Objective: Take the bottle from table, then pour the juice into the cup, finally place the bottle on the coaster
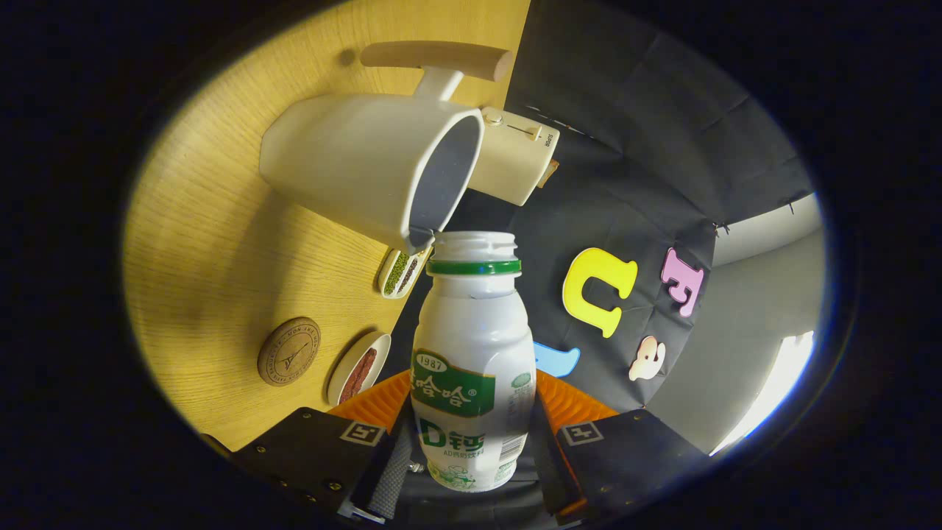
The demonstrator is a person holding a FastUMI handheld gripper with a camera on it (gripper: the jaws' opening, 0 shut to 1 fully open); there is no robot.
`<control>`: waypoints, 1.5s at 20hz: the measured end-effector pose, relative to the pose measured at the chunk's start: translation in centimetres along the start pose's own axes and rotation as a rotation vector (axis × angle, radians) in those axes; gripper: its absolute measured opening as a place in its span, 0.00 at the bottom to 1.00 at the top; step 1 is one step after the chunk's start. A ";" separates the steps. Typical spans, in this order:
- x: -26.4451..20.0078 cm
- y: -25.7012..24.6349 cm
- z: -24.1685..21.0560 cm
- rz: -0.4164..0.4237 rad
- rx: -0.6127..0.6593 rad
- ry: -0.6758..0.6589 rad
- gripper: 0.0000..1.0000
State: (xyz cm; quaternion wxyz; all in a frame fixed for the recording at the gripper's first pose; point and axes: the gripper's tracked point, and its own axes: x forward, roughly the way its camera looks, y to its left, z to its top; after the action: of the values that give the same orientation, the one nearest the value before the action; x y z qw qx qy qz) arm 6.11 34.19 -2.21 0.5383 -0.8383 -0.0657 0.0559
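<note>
My gripper point(471, 434) is shut on a white bottle point(472, 368) with a green label and a green neck ring; both fingers press its lower body. The view is rolled, so the wooden table point(221, 243) stands on its side. The bottle's open mouth point(473, 246) sits right at the rim of a white cup point(368, 165) with a wooden handle. I cannot see any juice flowing. A round cork coaster point(288, 351) lies on the table, off to the side of the bottle's body.
Two small dishes lie near the table's edge: one with green and dark grains point(399, 272), one with reddish bits point(358, 375). A cream boxy appliance point(515, 151) with a slider stands just behind the cup. Black cloth wall hangs beyond.
</note>
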 end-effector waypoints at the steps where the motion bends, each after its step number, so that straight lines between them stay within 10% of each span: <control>1: 0.0 0.0 0.0 -0.003 0.000 0.002 0.72; 13: 0.0 0.0 -0.2 -0.024 0.092 0.016 0.72; 30: -0.2 -0.4 0.3 -0.018 0.581 0.017 0.72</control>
State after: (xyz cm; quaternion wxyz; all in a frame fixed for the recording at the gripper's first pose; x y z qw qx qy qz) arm 5.89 34.59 -1.97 0.7568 -0.6489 -0.0498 0.0607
